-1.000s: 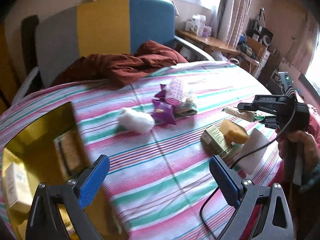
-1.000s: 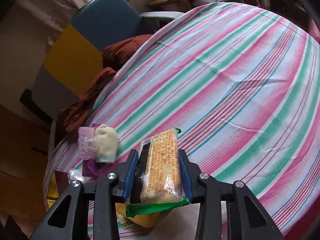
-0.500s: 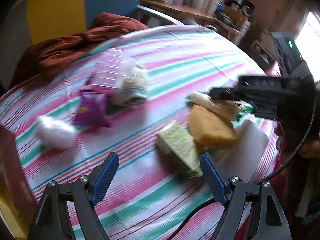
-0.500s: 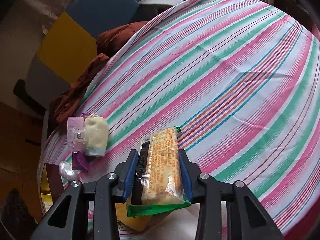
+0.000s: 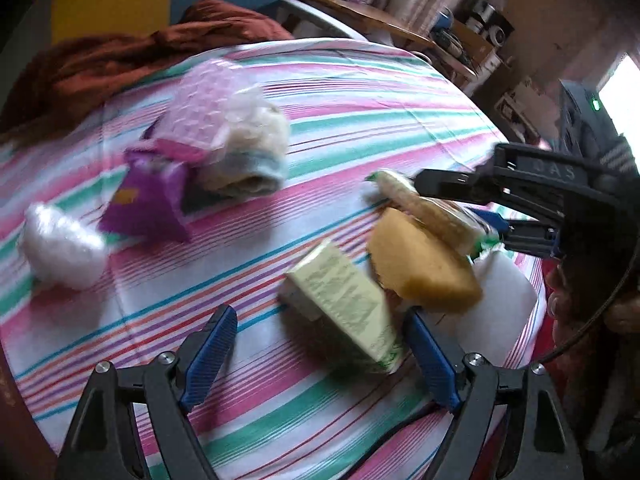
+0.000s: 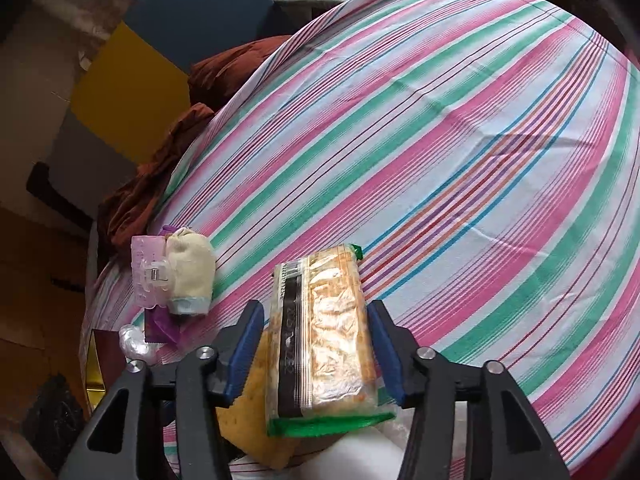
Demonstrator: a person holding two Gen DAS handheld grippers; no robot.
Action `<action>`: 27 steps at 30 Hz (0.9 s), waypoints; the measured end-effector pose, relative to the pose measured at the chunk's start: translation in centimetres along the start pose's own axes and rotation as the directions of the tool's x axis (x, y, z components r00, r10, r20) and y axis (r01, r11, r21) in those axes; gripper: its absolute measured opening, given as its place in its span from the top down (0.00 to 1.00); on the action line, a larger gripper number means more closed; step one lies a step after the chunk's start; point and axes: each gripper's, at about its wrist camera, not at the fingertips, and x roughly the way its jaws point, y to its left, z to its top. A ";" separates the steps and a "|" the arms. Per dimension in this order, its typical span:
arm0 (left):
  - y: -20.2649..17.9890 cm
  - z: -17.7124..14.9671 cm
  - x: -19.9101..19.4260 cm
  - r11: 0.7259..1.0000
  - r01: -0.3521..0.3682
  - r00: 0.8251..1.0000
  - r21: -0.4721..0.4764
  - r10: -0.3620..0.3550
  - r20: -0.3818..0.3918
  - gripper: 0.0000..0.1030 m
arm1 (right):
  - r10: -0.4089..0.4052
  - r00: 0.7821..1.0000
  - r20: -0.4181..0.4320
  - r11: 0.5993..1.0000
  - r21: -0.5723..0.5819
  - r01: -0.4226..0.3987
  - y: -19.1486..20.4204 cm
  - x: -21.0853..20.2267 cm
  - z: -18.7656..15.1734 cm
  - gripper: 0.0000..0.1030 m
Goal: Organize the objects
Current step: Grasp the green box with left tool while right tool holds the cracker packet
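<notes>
Right wrist view shows the right tongs (image 6: 316,354) pinching a cracker packet (image 6: 320,332) by its long sides, held above a yellow sponge (image 6: 256,420) near the edge of the bed (image 6: 460,140) with its striped sheet. Left wrist view shows the left tongs (image 5: 320,354) spread wide and holding nothing, hovering just before a pale green box (image 5: 344,308) that leans against the sponge. Farther off lie a purple pouch (image 5: 148,200), a pink bubble-wrapped bundle (image 5: 224,128) and a white plastic wad (image 5: 60,246). The packet's glossy film could slide out of the pads if the grip loosens. Closing the left tongs on the tilted box might knock it or the sponge over, and both tongs work close enough together to collide.
</notes>
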 end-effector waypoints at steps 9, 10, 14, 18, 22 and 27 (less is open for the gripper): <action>1.8 -0.2 -1.2 0.998 -0.001 1.000 -0.063 0.001 0.007 0.17 | -0.030 0.999 -0.032 0.999 -0.039 0.028 0.7 0.7 -0.2 0.46; 1.4 -0.1 -1.1 0.998 0.005 1.000 -0.067 -0.005 0.005 0.17 | -0.038 0.999 -0.033 0.998 -0.043 0.037 0.7 0.8 -0.2 0.46; 0.2 0.5 -0.3 0.998 -0.008 1.000 -0.056 0.009 0.008 0.17 | -0.095 0.995 -0.037 0.989 -0.118 0.090 1.9 1.2 -0.6 0.53; -0.6 1.0 0.4 0.999 -0.046 0.999 -0.029 0.047 0.008 0.17 | -0.107 0.994 -0.019 0.989 -0.108 0.104 1.5 0.8 -0.5 0.54; -1.3 1.3 1.0 0.998 -0.058 0.998 -0.017 0.058 -0.003 0.17 | -0.102 0.995 -0.016 0.990 -0.097 0.100 1.4 0.6 -0.5 0.54; -0.8 0.5 0.8 0.997 -0.074 0.997 0.024 0.074 0.013 0.33 | -0.080 0.997 -0.022 0.991 -0.108 0.077 1.5 0.6 -0.2 0.54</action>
